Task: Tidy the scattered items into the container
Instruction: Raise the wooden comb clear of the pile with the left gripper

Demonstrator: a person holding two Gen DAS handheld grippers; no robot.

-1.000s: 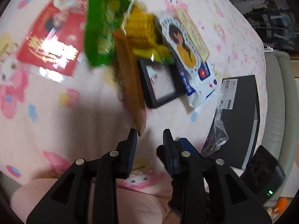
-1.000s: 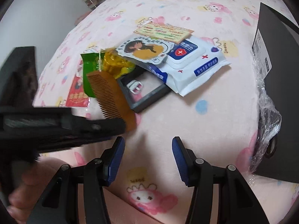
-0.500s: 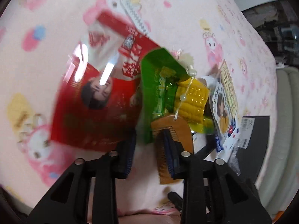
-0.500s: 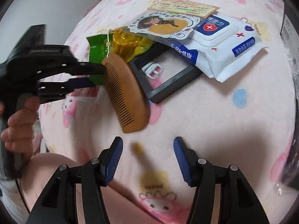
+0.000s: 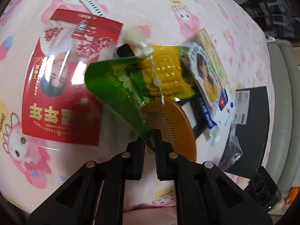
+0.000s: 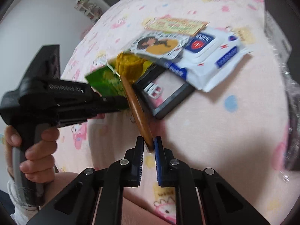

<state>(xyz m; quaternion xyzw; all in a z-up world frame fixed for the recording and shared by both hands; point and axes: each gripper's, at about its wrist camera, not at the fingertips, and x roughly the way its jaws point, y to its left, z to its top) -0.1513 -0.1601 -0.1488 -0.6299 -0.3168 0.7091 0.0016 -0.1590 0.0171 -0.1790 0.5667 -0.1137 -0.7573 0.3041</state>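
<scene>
My left gripper (image 5: 150,139) is shut on the lower corner of a green and yellow corn packet (image 5: 131,82), which is lifted off the pink blanket. The same gripper (image 6: 120,101) shows in the right wrist view, held by a hand (image 6: 35,150). My right gripper (image 6: 149,141) is shut on the near end of a wooden comb (image 6: 136,110), which stands tilted on its edge. That comb (image 5: 172,125) lies just right of the left fingers. The black box (image 5: 251,127) sits at the right.
A red packet (image 5: 61,86) and a white comb (image 5: 90,0) lie to the left. A wipes pack (image 6: 211,56) with a sticker card on it overlaps a black frame (image 6: 168,97). Crumpled clear plastic (image 5: 232,146) lies against the box. The blanket (image 6: 215,131) is bare near the right gripper.
Both grippers have shut: the left on the green corn packet, the right on the comb's near end. The comb, flat before, now tips up on its edge. The packet has lifted.
</scene>
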